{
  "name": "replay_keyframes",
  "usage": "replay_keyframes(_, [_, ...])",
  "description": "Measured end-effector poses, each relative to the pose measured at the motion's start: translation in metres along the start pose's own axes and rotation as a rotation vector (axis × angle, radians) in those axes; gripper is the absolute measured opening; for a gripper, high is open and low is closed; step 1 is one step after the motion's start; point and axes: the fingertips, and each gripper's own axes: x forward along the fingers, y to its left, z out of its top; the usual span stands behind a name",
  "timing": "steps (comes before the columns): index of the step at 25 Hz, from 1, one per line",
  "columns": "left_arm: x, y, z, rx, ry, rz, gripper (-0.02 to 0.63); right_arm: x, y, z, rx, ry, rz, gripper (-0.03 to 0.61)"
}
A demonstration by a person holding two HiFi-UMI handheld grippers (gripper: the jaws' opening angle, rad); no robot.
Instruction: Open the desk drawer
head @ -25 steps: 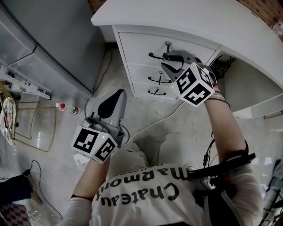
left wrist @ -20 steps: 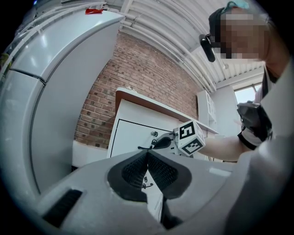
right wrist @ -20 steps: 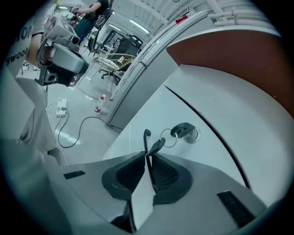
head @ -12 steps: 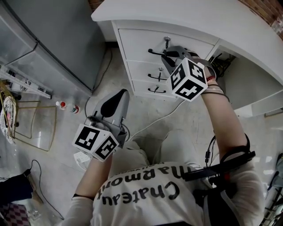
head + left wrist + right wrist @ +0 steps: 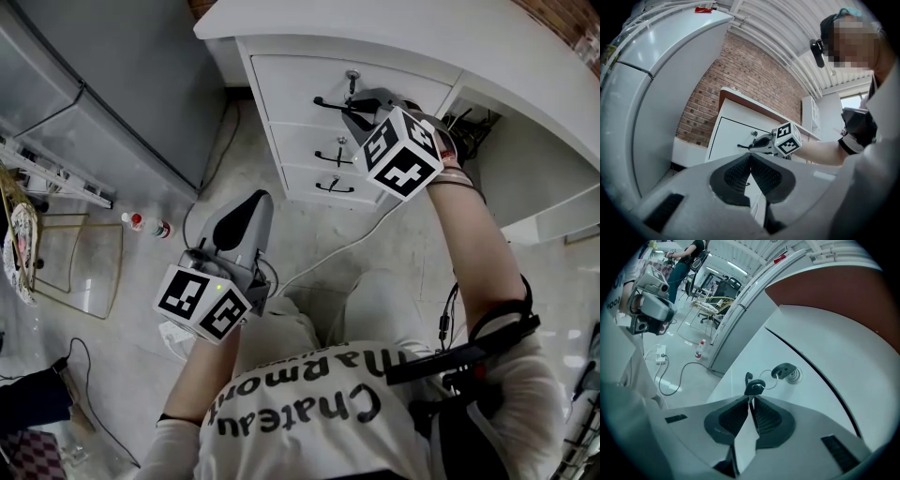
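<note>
Here the right gripper (image 5: 751,398) pinches the top drawer (image 5: 291,82) by its handle (image 5: 754,385).
The thin, stiff handle is probably slippery: hold its middle. The left gripper (image 5: 750,157) is closed, empty.

The head view is looking steeply down from above the person onto the floor (image 5: 225,150) and the desk (image 5: 403,42) front, taking in both grippers from some way off. The left gripper (image 5: 251,199) view is riding low and well back, tilting up past its own jaws toward the desk and catching the right gripper (image 5: 349,111) there. The right gripper view is sitting close against the top drawer (image 5: 759,357), at its handle (image 5: 752,386), facing along the front toward the floor and the left gripper.
</note>
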Motion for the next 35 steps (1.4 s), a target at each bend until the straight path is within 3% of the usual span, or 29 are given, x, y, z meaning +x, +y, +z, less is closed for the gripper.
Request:
replay_keyframes(13, [-0.010,0.000,0.007,0.014,-0.008,0.034,0.014,-0.002,0.000,0.000,0.037,0.026,0.038,0.043])
replay_keyframes(18, [-0.019,0.005,0.002,-0.013,-0.004,0.054,0.014,-0.003,-0.001,-0.002,0.130,0.019,0.046,0.044])
replay_keyframes(27, [-0.021,0.003,-0.001,-0.041,-0.013,0.038,0.014,-0.019,0.020,0.004,0.116,0.015,0.063,0.044])
replay_keyframes(35, [-0.012,-0.003,0.003,-0.003,-0.017,0.004,0.014,-0.025,0.026,0.006,0.139,0.010,0.078,0.044])
